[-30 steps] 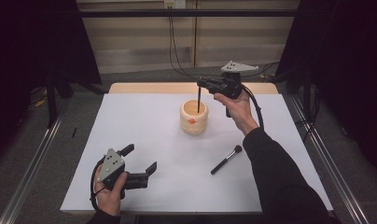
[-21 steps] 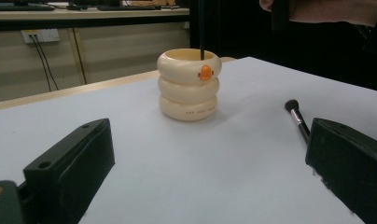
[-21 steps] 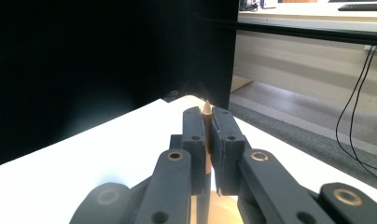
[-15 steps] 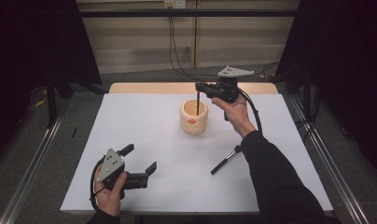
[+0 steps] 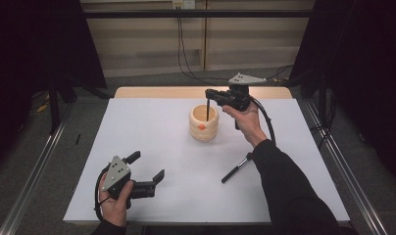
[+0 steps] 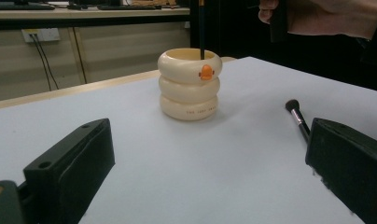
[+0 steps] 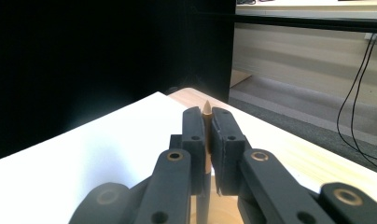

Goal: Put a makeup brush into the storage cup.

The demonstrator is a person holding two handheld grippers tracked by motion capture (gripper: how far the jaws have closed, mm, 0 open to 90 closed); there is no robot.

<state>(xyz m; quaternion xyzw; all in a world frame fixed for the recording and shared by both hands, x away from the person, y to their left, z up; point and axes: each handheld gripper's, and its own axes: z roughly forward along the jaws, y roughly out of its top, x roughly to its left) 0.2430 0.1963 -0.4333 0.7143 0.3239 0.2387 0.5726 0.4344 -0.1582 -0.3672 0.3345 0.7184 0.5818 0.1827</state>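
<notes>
A cream ringed holder [image 5: 204, 122] with an orange mark stands mid-table, also in the left gripper view [image 6: 190, 84]. My right gripper [image 5: 210, 94] hangs over it, shut on a thin dark stick [image 5: 207, 111] that stands upright. The stick's lower end dips into the holder's mouth [image 6: 201, 28]. In the right gripper view the stick's tan pointed tip [image 7: 207, 109] pokes up between the closed jaws of that gripper [image 7: 206, 119]. My left gripper [image 5: 147, 165] rests near the front left of the table, open and holding nothing [image 6: 207, 154].
A black makeup brush [image 5: 236, 169] lies on the white table top [image 5: 152, 127] to the right of the holder, its bristles toward the front [image 6: 296, 114]. The right forearm crosses above its far end. Cables hang behind the table.
The right hand has sunk slightly with the stick over the holder, and its forearm now covers the far end of the lying brush. The left gripper has kept still.
</notes>
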